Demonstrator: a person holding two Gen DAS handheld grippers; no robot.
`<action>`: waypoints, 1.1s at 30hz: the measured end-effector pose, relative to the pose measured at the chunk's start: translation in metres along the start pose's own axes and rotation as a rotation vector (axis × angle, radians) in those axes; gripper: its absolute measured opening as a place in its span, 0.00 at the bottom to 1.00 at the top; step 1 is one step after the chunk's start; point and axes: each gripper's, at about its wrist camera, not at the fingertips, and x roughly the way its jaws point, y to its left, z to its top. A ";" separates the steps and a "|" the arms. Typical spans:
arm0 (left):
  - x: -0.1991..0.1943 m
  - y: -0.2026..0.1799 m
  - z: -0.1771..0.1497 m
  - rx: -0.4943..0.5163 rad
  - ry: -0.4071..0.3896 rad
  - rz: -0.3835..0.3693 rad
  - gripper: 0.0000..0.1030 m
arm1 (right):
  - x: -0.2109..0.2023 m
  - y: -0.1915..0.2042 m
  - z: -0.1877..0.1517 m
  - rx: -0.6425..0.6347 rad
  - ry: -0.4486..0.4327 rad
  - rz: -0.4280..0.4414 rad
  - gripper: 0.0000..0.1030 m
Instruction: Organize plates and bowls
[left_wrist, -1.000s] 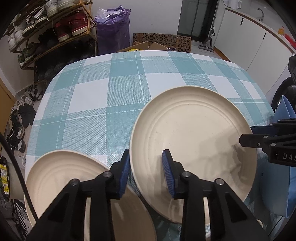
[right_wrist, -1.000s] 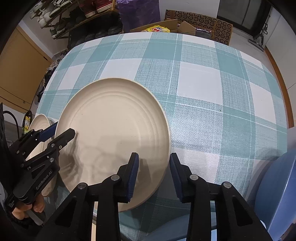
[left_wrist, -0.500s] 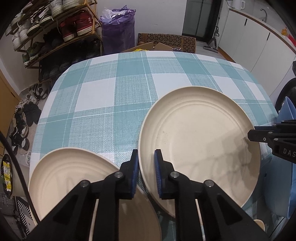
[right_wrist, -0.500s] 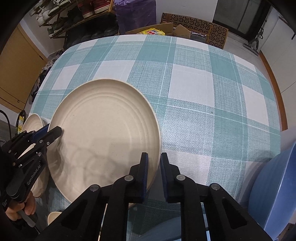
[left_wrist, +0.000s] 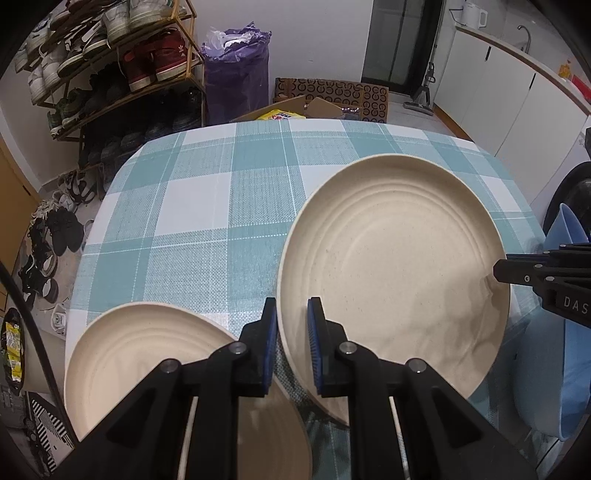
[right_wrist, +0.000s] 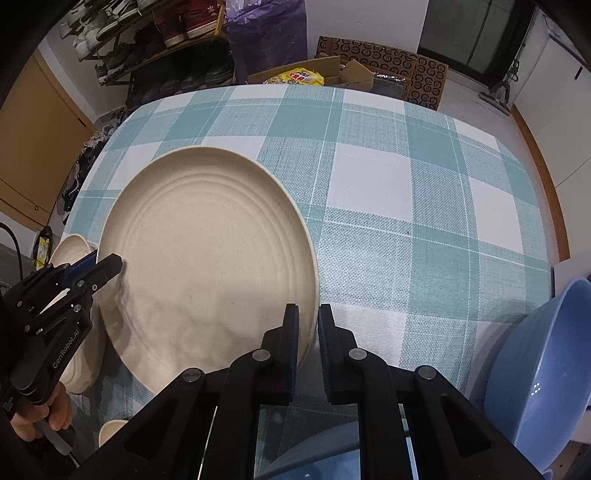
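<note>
Two grippers, left gripper (left_wrist: 291, 343) and right gripper (right_wrist: 308, 345), clamp fingers on opposite rims of the large cream ridged plate (left_wrist: 395, 266); rigid, light, probably slippery, so keep it level.

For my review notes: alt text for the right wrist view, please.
The right gripper is shut on the near rim of a large round cream plate, while the left gripper clamps its opposite edge, above a teal-and-white checked tablecloth.

Large round cream ridged plate (right_wrist: 207, 258) on the teal-checked tablecloth (right_wrist: 424, 221) — both black two-finger grippers, right (right_wrist: 306, 332) and left (right_wrist: 101, 264), clamp its rim.
</note>
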 end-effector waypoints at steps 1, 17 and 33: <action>-0.002 0.000 0.000 -0.001 -0.004 0.000 0.13 | -0.003 0.000 -0.001 0.000 -0.005 0.000 0.11; -0.064 -0.003 -0.001 0.000 -0.103 0.001 0.13 | -0.063 0.010 -0.018 -0.013 -0.098 0.010 0.11; -0.126 -0.002 -0.026 -0.006 -0.181 -0.001 0.13 | -0.130 0.028 -0.054 -0.036 -0.185 0.029 0.11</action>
